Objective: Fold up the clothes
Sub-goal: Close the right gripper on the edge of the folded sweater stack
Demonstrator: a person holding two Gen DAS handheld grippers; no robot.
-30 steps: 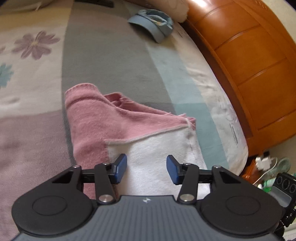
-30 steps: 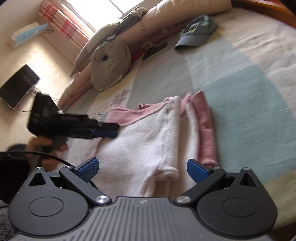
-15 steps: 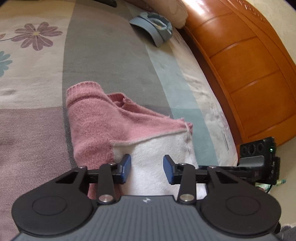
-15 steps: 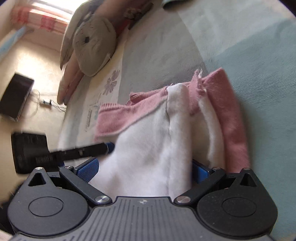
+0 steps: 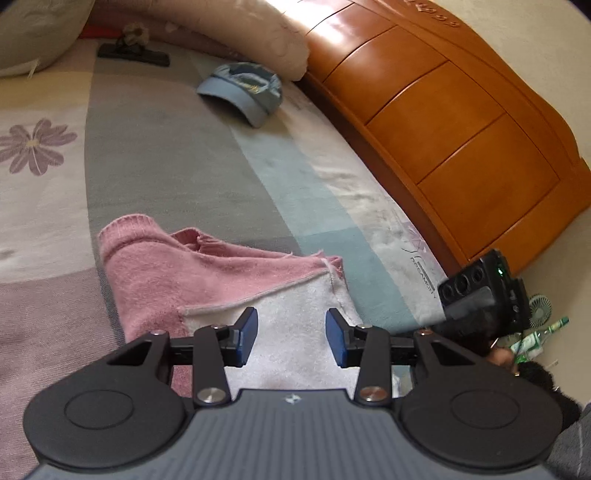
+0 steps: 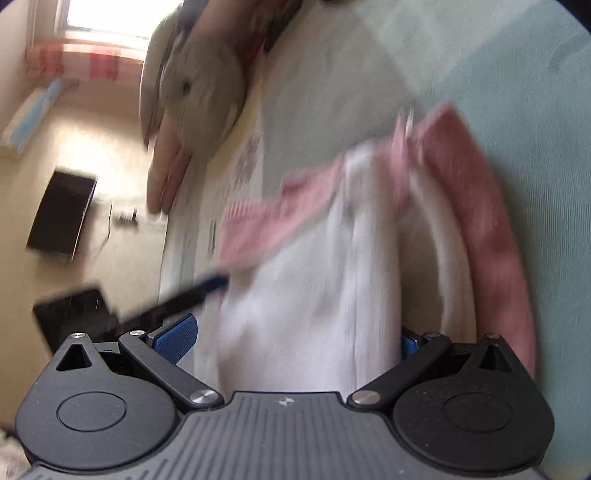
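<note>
Pink-and-white sweater (image 5: pixel 229 280) lies bunched on the bed (image 5: pixel 155 162), near its right-hand edge — the pink half heaped to the left, the white half spread toward the near side. Over that white part hangs the left claw (image 5: pixel 291 341), its blue pads apart with cloth showing in the gap below them but neither pad pressing on it, so it is released. From the other side, in a blurred picture, the right claw (image 6: pixel 295 338) stands wide, released, a thick white fold of the sweater (image 6: pixel 314 280) rising between its fingers; whether the pads touch the cloth I cannot tell. Farther up the bed a blue cap (image 5: pixel 242 90) rests beside a long pale pillow (image 5: pixel 229 33), well apart from the sweater. A round grey cushion (image 6: pixel 201 88) leans at the far end, and a wooden headboard (image 5: pixel 436 122) runs along the right.
</note>
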